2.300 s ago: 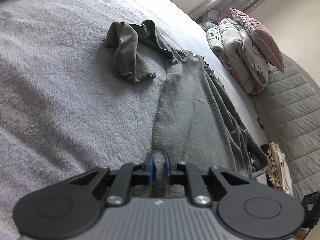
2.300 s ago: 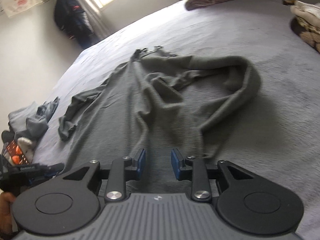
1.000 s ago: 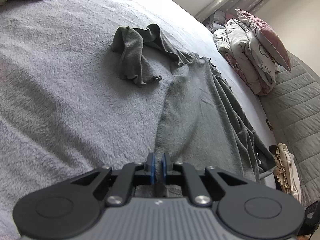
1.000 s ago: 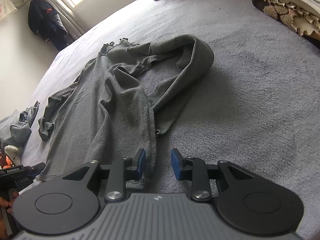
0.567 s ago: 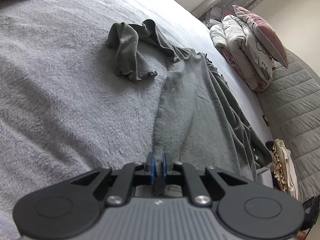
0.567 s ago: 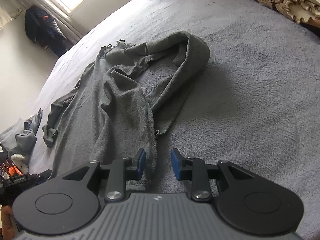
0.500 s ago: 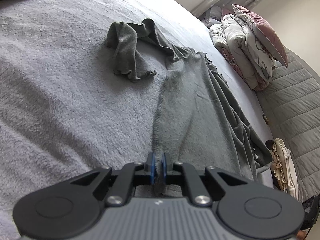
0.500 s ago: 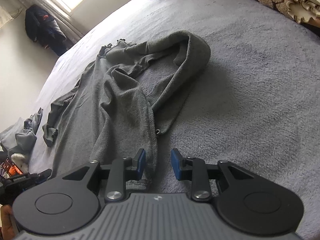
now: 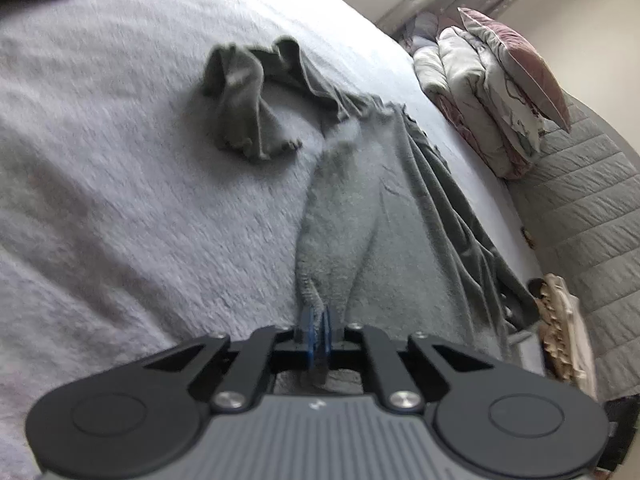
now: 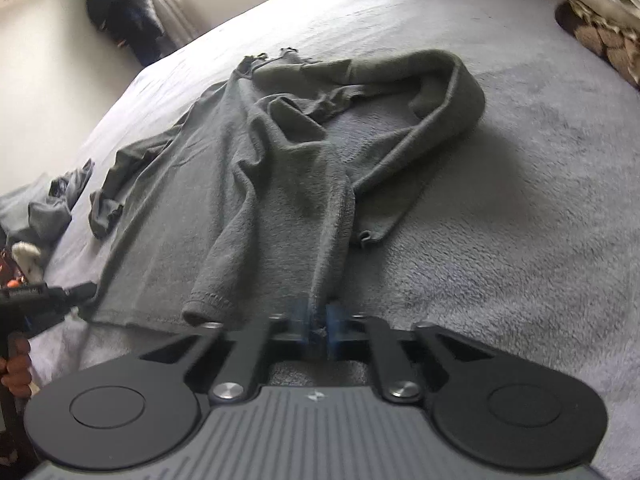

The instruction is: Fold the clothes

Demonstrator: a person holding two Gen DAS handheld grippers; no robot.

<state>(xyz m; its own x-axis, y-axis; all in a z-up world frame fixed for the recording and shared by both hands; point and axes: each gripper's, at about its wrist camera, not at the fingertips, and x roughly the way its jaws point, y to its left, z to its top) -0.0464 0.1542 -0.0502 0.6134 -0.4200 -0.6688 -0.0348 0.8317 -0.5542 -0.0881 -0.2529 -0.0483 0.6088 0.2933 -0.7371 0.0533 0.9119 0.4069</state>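
Left gripper (image 9: 317,326), angled down, clamps dark grey knit garment (image 9: 360,216) hem; right gripper (image 10: 319,322), likewise angled down, has just closed on opposite corner.

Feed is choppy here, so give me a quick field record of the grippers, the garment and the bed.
left gripper: shut on the garment's hem
right gripper: jaws have just been closing, now pinching the hem
garment: grey long-sleeved top, spread crumpled on the bed, hem nearest both cameras
sleeve: looped back across the bed
bed: grey fleece cover
bedding: stacked at the bed's far end
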